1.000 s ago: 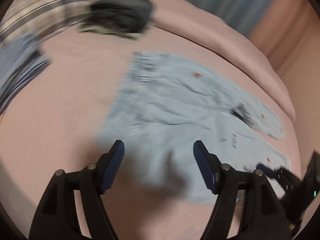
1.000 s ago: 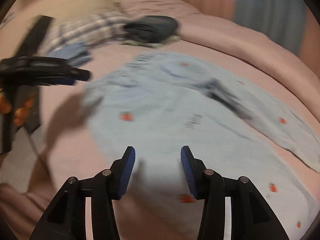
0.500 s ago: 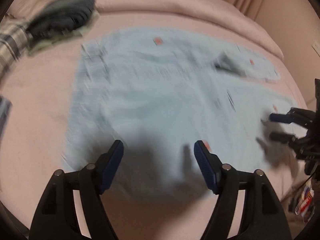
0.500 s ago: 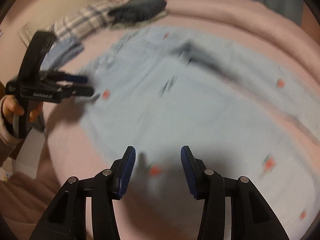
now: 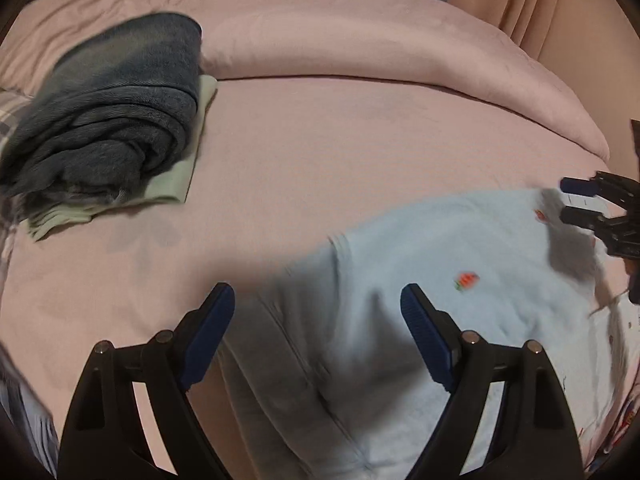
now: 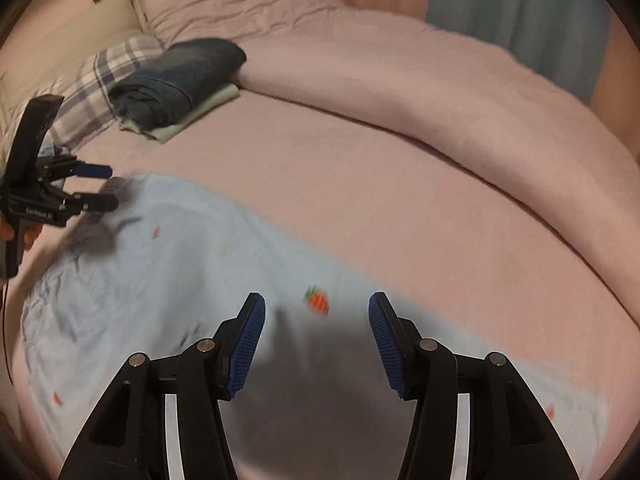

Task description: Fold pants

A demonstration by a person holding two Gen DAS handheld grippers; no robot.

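1. Pants (image 5: 420, 280): light blue, spread flat on the pink bed (image 5: 360, 140), filling the near part of both views, from 3 to 6 o'clock in the left view and from 9 to 6 o'clock in the right view.
2. Left gripper (image 5: 318, 334): fingers wide apart, just been opening, nothing between them but cloth lying below; no pad pressing on it.
3. Right gripper (image 6: 316, 334): fingers apart, also just been opening, over a small red print; likewise no grip.
4. Likely step in hand: picking an edge to start a fold. Best to aim each gripper at the near hem, one towards each end, not at the middle of the cloth.
5. Bring one finger under the edge and one over it, then close; a pinch from above on flat cloth would probably gather a ridge or miss a layer.
6. Lift both ends level and together, carry over towards 12 o'clock, keeping the cloth taut between the grippers so the crease runs straight.
7. Keep clear of the folded pile (image 5: 108, 120) at 10 o'clock, well apart from the pants.
8. Blur near the edges: exact hem line hard to tell.
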